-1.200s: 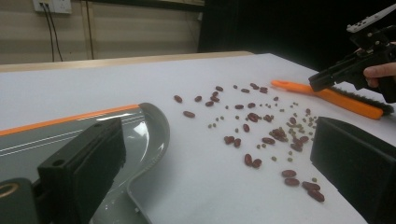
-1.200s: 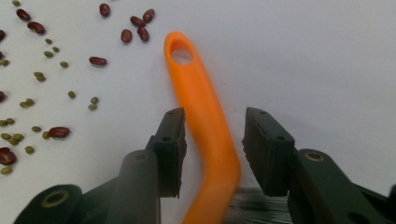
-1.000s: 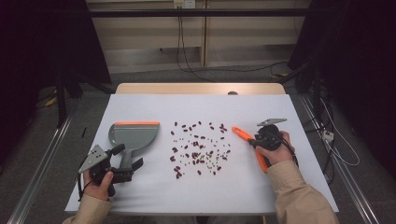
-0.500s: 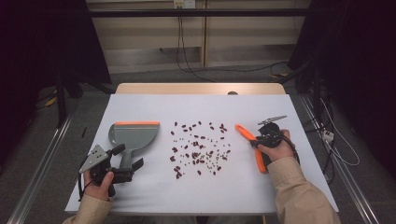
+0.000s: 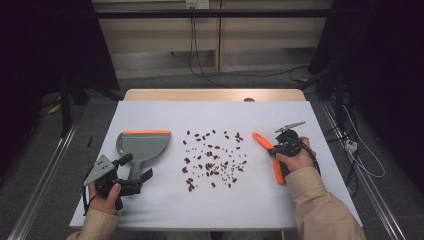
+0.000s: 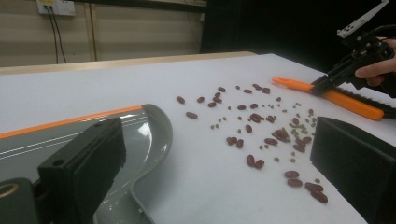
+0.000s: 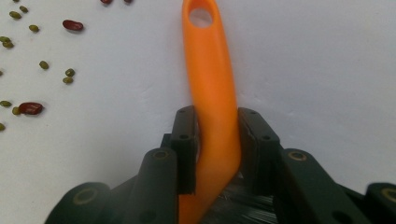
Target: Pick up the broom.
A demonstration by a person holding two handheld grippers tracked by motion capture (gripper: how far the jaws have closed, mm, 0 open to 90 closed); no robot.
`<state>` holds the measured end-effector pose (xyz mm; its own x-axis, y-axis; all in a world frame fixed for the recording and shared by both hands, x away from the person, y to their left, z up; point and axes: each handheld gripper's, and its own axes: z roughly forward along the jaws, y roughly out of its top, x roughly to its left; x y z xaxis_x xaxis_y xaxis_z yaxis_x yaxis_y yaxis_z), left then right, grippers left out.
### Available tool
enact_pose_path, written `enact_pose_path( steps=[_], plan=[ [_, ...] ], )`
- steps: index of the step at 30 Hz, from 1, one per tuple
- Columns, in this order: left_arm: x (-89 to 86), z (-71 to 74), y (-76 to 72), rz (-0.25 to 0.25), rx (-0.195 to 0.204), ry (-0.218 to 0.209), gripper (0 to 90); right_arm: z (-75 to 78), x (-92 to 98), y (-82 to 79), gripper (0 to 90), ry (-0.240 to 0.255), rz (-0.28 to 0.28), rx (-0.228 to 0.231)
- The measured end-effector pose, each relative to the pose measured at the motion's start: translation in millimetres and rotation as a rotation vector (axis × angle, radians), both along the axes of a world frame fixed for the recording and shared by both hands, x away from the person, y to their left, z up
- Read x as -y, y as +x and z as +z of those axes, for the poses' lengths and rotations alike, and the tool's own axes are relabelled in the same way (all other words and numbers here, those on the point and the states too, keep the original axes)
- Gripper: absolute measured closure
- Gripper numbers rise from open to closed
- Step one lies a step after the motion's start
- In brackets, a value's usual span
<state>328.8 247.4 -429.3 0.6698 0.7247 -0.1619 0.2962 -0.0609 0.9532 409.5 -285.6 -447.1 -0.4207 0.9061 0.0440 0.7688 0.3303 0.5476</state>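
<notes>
Beige sleeves; each black tool [image 5: 282, 145] carries a grey three-cornered plate.

This looks like a lab or recording studio rather than a home. A white tabletop [image 5: 150, 210] stands alone on a grey floor [image 5: 55, 150], flanked by metal rails [image 5: 40, 195] along its left and right edges. Black curtains [image 5: 45, 45] hang on both sides. Beyond the far edge runs a plain beige wall [image 5: 165, 35] with a socket [image 5: 196, 4] and loose cables [image 5: 200, 70] trailing down.
</notes>
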Motion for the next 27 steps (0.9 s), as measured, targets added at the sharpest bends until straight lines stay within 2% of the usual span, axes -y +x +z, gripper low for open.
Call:
enact_pose_path(
  steps=[3,4,7,8,9,10,11,12,14,15,16,17,19,21,23,24,27],
  plan=[
    [-0.8,0.8,-0.3,0.004,0.004,0.0,3.2,0.1,0.6,-0.1,69.9,0.005,-0.004,0.018],
    [-1.0,1.1,-0.4,0.005,0.004,-0.002,3.2,0.5,1.8,-0.4,69.9,0.014,-0.006,0.038],
    [-0.8,1.8,-0.7,0.005,0.005,-0.007,3.6,6.0,5.8,-2.9,71.8,0.064,-0.027,0.089],
    [-0.8,2.1,-0.8,0.005,0.006,-0.01,3.7,9.2,7.7,-4.3,73.9,0.102,-0.034,0.113],
    [-0.6,2.4,-1.0,0.005,0.005,-0.012,3.7,13.0,9.3,-6.0,85.0,0.132,-0.045,0.139],
    [-0.6,2.7,-1.0,0.005,0.007,-0.012,3.7,19.3,11.5,-8.5,90.0,0.14,-0.036,0.185],
    [-0.3,2.6,-1.0,0.005,0.004,-0.015,3.7,23.1,12.8,-8.2,90.0,0.138,-0.05,0.188],
    [-0.1,2.5,-0.8,0.006,0.003,-0.016,3.7,21.9,11.6,-5.8,90.0,0.126,-0.027,0.177],
    [0.5,2.6,-0.9,0.004,0.004,-0.011,3.7,20.7,10.0,-5.3,90.0,0.112,-0.022,0.171],
    [0.5,2.7,-1.1,0.001,0.004,-0.004,3.7,19.4,8.6,-4.3,90.0,0.122,-0.012,0.154],
    [0.9,2.5,-1.0,0.0,0.003,-0.004,3.7,18.2,7.8,-3.7,86.6,0.113,-0.017,0.15],
    [1.1,2.4,-1.0,-0.001,0.002,-0.005,3.7,17.4,7.5,-3.3,81.3,0.083,-0.029,0.147],
    [1.6,2.3,-1.1,-0.001,0.002,-0.008,3.7,15.3,8.1,-2.7,66.7,0.087,-0.047,0.125],
    [0.9,1.8,-1.0,-0.003,0.001,-0.003,3.7,14.7,5.5,-5.0,66.3,0.043,-0.055,0.082],
    [0.8,1.5,-0.7,-0.005,-0.001,-0.002,3.7,13.4,3.9,-6.5,64.7,0.061,-0.039,0.066],
    [0.9,1.6,-0.6,-0.005,0.0,-0.003,3.7,11.6,1.4,-6.1,62.7,0.047,-0.025,0.053],
    [2.3,2.2,-1.2,-0.009,0.001,0.0,3.7,9.1,-1.9,-3.3,64.5,0.042,-0.015,0.053]
  ],
)
